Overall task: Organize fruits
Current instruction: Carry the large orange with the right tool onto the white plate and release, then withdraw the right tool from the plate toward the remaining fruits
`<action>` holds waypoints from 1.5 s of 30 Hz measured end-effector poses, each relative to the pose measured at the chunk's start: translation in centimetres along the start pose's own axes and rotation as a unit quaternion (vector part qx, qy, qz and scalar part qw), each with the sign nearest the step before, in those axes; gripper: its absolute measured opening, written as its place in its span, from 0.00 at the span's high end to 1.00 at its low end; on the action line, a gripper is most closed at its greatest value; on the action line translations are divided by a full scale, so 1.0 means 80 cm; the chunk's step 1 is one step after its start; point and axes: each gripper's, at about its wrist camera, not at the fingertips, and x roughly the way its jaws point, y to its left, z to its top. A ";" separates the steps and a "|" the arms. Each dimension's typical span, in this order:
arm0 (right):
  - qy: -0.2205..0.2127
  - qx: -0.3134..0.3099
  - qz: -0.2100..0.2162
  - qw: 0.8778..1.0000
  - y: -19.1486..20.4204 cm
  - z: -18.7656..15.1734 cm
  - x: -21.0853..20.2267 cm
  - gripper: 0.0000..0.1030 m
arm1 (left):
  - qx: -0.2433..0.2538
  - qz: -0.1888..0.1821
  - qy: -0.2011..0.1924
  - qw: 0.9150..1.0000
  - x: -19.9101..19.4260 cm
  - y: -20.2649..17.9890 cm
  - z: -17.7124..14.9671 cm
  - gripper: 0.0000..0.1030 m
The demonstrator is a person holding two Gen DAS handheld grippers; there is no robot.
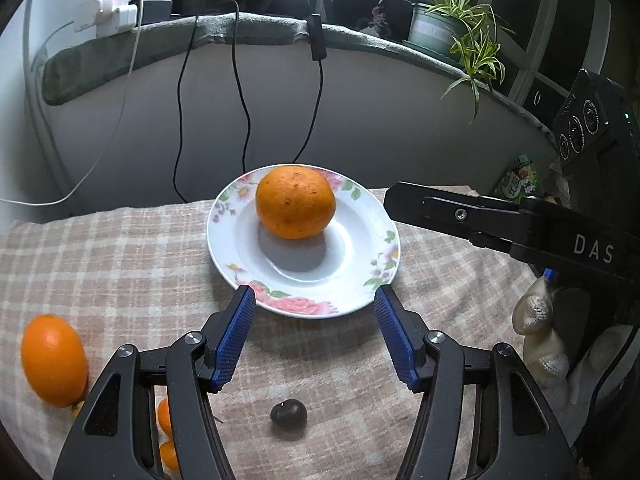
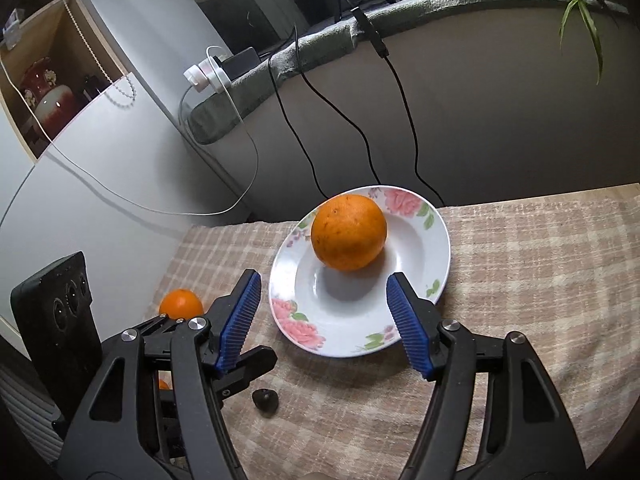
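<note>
Left wrist view: left claw point(image 1: 314, 300) open and empty, just short of floral plate point(image 1: 372, 216) bearing large orange point(image 1: 295, 201); second orange point(image 1: 53, 360) at left on checked bench cloth point(image 1: 120, 264).

Right wrist view: right claw point(image 2: 323, 288) open, empty, at plate's near rim; windowsill behind.

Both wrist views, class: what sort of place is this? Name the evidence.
Probably a room in a home: a checked tablecloth with a floral plate, a potted plant on the window ledge, and a power strip trailing cables.
</note>
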 end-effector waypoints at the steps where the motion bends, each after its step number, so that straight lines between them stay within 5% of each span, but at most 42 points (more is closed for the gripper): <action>1: 0.001 0.001 -0.001 1.000 -0.001 0.000 0.000 0.34 | 0.000 0.001 0.000 1.000 -0.001 0.000 -0.001 0.40; 23: -0.007 -0.025 -0.012 1.000 0.018 -0.023 -0.022 0.34 | -0.025 0.023 -0.036 0.999 -0.062 0.032 -0.024 0.40; 45: 0.038 -0.111 0.004 0.993 0.074 -0.078 -0.014 0.34 | -0.075 0.120 -0.049 0.989 -0.155 0.103 -0.128 0.40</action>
